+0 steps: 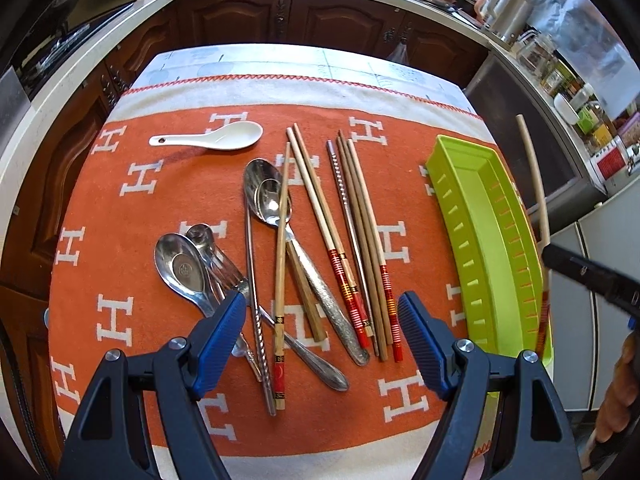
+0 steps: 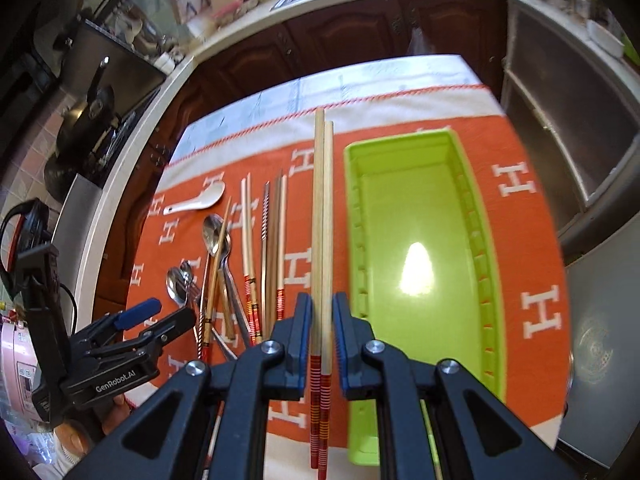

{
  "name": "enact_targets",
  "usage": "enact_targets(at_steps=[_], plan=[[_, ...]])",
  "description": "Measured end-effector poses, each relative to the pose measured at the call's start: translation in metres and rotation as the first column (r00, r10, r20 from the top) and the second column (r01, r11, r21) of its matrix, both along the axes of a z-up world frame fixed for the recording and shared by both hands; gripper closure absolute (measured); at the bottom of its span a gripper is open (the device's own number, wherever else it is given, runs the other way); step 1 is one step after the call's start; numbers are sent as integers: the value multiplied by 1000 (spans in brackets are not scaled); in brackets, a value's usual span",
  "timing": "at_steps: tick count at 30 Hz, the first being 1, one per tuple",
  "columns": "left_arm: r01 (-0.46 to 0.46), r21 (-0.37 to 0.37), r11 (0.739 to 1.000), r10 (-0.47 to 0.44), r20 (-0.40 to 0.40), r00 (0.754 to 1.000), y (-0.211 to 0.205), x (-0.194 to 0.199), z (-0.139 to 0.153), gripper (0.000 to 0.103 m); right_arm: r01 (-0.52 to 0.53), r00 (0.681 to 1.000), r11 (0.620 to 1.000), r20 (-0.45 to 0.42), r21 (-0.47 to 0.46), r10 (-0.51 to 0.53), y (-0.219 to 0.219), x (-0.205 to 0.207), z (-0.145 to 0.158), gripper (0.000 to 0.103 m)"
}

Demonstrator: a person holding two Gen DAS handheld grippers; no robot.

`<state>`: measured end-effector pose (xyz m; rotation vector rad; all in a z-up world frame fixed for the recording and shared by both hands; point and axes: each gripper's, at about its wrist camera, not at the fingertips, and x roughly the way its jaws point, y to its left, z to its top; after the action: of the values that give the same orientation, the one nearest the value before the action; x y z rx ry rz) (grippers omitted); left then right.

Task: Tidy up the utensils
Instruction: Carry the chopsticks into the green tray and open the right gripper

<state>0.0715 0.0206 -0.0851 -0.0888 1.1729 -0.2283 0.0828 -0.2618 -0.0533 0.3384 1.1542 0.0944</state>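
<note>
The right gripper [image 2: 322,320] is clamped on a pair of red-banded wooden chopsticks [image 2: 323,216], held at frame centre just left of the green tray [image 2: 486,248]. The left gripper [image 1: 322,320] hangs wide open and empty, low in its view, above the pile of spoons and chopsticks [image 1: 304,240]; its body reads "GenRobot.AI". An orange blanket [image 1: 132,208] patterned with white "H" letters covers the table, with dark wood kitchen cabinets [image 1: 288,16] across the top.
</note>
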Motion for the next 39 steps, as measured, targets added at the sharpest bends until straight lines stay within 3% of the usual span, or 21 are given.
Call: enact_targets(at_steps=[5, 13, 24, 28, 39], plan=[[22, 25, 999, -23, 41, 999, -10, -7, 12, 26, 27, 999, 996, 31, -80, -25, -14, -4, 2, 92], [39, 87, 995, -48, 102, 994, -28, -13, 24, 26, 16, 1000, 974, 7, -224, -14, -19, -1, -21, 92], [25, 123, 992, -38, 103, 994, -33, -12, 20, 26, 14, 997, 977, -70, -212, -29, -24, 4, -48, 91], [16, 127, 992, -30, 112, 993, -33, -13, 21, 20, 12, 998, 982, -60, -187, -24, -22, 0, -48, 91], [14, 135, 991, -29, 113, 993, -32, -17, 19, 19, 27, 999, 990, -22, -138, -30, -11, -13, -40, 91]])
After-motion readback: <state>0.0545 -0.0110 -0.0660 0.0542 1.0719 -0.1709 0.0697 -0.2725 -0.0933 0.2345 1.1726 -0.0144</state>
